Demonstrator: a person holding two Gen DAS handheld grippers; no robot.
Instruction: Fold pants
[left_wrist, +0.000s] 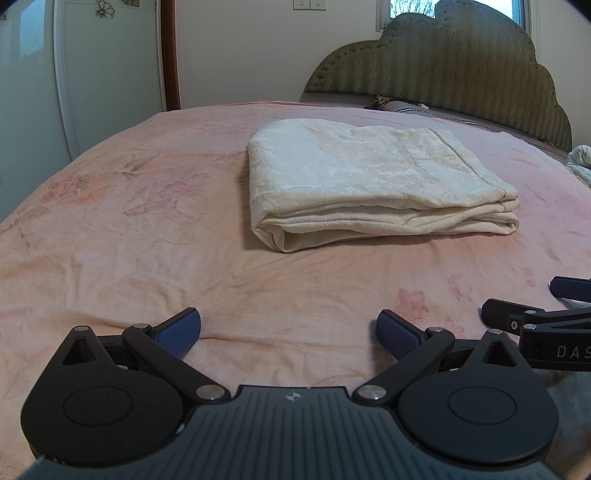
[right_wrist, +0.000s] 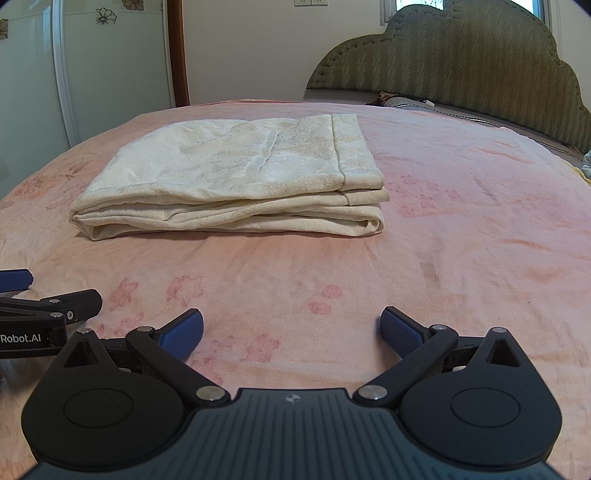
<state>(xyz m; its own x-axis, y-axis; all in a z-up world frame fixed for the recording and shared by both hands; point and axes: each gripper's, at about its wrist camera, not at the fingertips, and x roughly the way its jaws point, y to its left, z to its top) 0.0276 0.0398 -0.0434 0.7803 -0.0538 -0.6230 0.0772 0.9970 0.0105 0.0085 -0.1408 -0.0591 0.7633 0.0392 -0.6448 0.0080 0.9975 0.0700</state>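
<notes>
Pink bedspread (left_wrist: 110, 258) — folded pants (left_wrist: 369, 177) beyond both tongs (left_wrist: 289, 330)

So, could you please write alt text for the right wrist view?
Cream pants lie folded in a flat stack on a pink floral bedsheet, beyond the open, empty right claw. The left claw shows at the left edge; a green headboard stands behind.

Pink floral bedsheet (right_wrist: 461, 229) — green headboard (right_wrist: 461, 55)
</notes>
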